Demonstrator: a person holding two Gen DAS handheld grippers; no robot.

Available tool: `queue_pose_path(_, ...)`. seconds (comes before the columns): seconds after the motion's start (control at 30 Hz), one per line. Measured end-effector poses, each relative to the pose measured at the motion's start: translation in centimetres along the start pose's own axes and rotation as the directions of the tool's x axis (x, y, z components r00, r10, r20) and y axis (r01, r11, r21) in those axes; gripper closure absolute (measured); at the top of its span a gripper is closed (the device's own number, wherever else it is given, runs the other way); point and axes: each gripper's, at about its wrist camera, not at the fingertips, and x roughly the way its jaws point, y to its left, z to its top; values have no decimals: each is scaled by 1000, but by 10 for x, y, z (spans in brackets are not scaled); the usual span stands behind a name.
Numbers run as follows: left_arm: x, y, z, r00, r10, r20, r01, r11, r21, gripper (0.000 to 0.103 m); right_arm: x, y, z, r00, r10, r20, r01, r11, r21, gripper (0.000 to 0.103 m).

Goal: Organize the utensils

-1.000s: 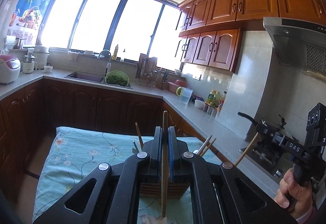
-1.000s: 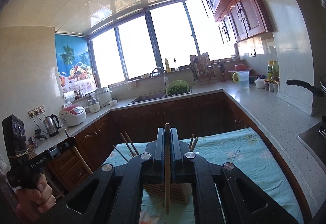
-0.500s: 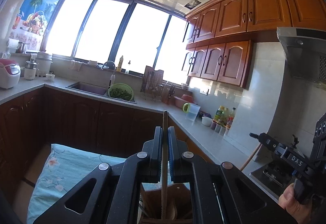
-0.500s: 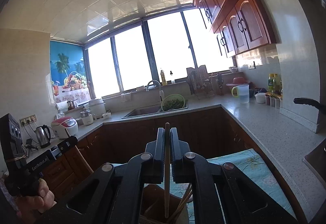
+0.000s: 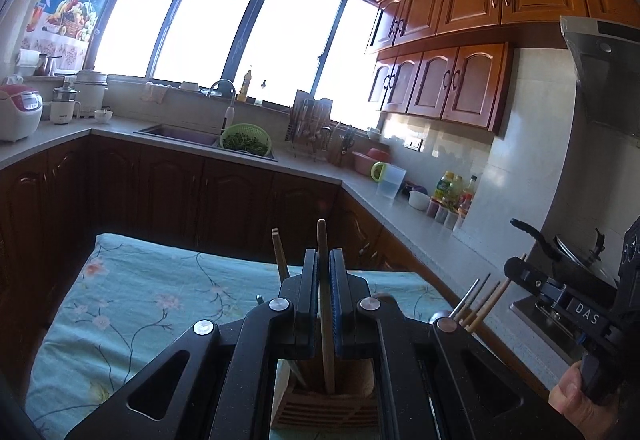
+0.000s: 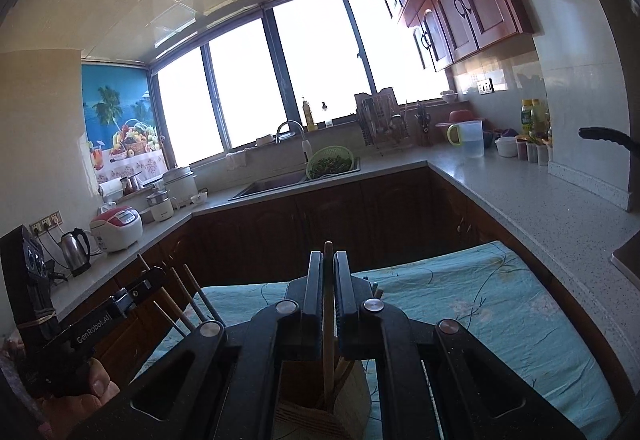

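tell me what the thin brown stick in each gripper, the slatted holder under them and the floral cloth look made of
The thin brown stick in the left gripper and its twin in the right gripper look like matte wood or bamboo: plain tan, no shine. The slatted holder shows unvarnished wooden strips. The floral cloth seems soft printed cotton, given its wrinkles.

So the surface (image 5: 132, 304) is covered with a teal cloth (image 6: 500, 304) printed with flowers and thin vines, a bit rumpled at the far edge. Sitting right on it at the near side is a slatted wooden utensil holder (image 5: 324, 410), standing upright, with a few chopsticks (image 5: 280, 258) poking out the top.
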Motion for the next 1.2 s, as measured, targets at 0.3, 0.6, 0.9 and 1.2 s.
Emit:
queue_pose_path(0.3,-2,9,5,999,11,-47,-11,1000,6,99,6,-4,-15,999,-17,-46,18,1000,13,98)
queue_pose_path(0.6,-7,12,6,998,27,-51,-27,1000,1,98,9,-8,-15,998,-21,-64,23,999,22,97)
queue_pose_path(0.9,-9,10,0,997,22,-72,-22,1000,2,98,11,-10,-16,997,-17,-76,20,999,37,92)
queue_pose_path(1.2,-45,5,-3,999,31,-28,-32,999,-4,56,-24,-18,-11,1000,-10,-4,10,996,84,38)
